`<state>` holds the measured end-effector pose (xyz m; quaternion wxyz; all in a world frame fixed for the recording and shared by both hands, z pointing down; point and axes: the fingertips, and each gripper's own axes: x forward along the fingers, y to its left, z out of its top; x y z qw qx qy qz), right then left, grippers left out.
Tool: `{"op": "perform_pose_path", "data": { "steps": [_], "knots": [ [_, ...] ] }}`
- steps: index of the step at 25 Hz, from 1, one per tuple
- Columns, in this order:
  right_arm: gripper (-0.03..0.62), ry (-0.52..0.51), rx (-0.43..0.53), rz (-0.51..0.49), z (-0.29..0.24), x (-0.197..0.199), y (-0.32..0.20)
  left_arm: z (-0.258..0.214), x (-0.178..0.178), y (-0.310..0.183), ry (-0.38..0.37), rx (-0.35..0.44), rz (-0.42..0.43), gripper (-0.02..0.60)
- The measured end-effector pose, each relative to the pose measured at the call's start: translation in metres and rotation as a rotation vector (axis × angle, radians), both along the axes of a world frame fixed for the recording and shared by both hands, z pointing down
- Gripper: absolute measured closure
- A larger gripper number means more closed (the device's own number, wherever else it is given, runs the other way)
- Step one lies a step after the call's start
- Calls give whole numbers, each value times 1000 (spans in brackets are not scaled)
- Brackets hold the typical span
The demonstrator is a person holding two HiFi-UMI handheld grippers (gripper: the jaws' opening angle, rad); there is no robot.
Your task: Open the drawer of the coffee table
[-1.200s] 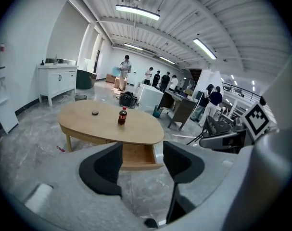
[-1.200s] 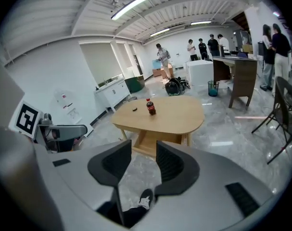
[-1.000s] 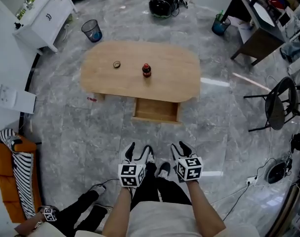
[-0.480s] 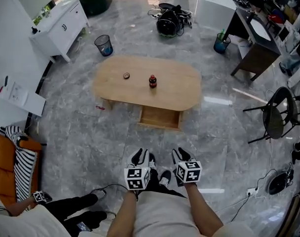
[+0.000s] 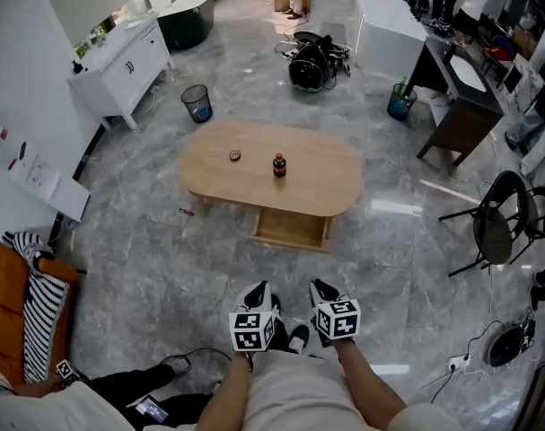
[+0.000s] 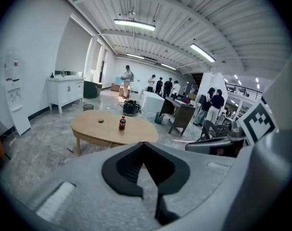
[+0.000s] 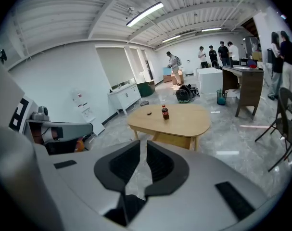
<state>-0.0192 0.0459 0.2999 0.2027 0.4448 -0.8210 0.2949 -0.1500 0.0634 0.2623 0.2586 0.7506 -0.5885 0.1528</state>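
I'm standing well back from the coffee table (image 5: 319,185), and its drawer (image 5: 293,229) is sticking out open from the near side. I'm holding my left gripper (image 6: 145,144) with its jaws pressed together on nothing. My right gripper (image 7: 143,144) has just been closing, its jaws showing only a narrow, empty gap.

- I've got the coffee table (image 5: 317,173) ahead of me, and its drawer (image 5: 292,229) sticks out from under the near edge, toward me.
- On top, a bottle (image 5: 278,165) stands near the middle, with a small round thing (image 5: 235,156) to its left, apart from it.
- Behind the table's left end there's a bin (image 5: 197,102), and a cabinet (image 5: 124,70) further left against the wall.
- Off right I see a chair (image 5: 496,227), with a desk (image 5: 456,106) behind it.
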Motion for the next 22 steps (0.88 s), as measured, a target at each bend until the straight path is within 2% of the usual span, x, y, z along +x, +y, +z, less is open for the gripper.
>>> {"op": "perform_pose_path", "data": {
  "steps": [2, 5, 10, 18, 22],
  "knots": [
    [554, -10, -13, 1, 5, -1, 6, 0, 1, 3, 18, -2, 7, 571],
    [572, -28, -26, 8, 10, 6, 7, 4, 8, 1, 2, -6, 30, 572],
    [579, -80, -74, 33, 18, 24, 9, 1, 21, 1, -127, 9, 81, 571],
    [579, -56, -53, 58, 20, 37, 7, 4, 29, -3, -111, 9, 83, 571],
    [579, -58, -65, 60, 22, 43, 6, 2, 39, -4, -176, 31, 136, 571]
  ]
}}
